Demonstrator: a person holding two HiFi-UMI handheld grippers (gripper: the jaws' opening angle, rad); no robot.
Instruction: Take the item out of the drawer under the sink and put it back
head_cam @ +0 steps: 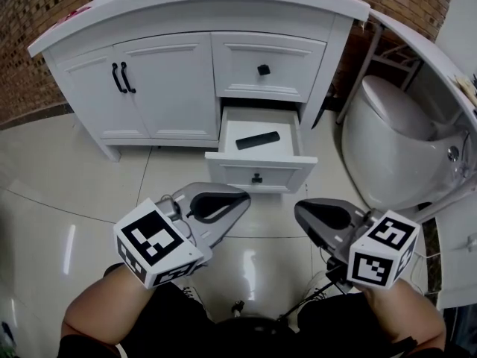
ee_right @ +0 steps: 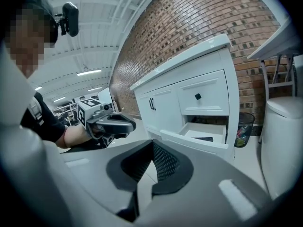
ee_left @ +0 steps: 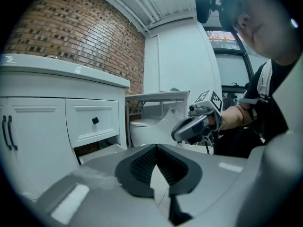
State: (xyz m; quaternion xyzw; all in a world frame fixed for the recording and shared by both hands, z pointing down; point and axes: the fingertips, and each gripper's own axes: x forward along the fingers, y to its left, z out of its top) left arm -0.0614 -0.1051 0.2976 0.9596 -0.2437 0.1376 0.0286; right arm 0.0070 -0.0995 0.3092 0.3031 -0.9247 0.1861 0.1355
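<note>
Black flat rectangular item [head_cam: 258,139] lies inside the open white lower drawer [head_cam: 261,171]. We hold the left tool [head_cam: 240,198] and the right tool [head_cam: 301,212] closed and empty, near the drawer front, not touching it.

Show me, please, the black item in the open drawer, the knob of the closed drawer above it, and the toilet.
black item [head_cam: 258,140]: head view, middle of its top face.
knob [head_cam: 263,69]: head view, its front face.
toilet [head_cam: 387,155]: head view, middle of its white body.

Bathroom setting: white sink vanity [head_cam: 171,88], toilet [head_cam: 387,140] just beside it, brick wall [head_cam: 45,6] behind, glossy pale tiled floor [head_cam: 59,200] underfoot.
</note>
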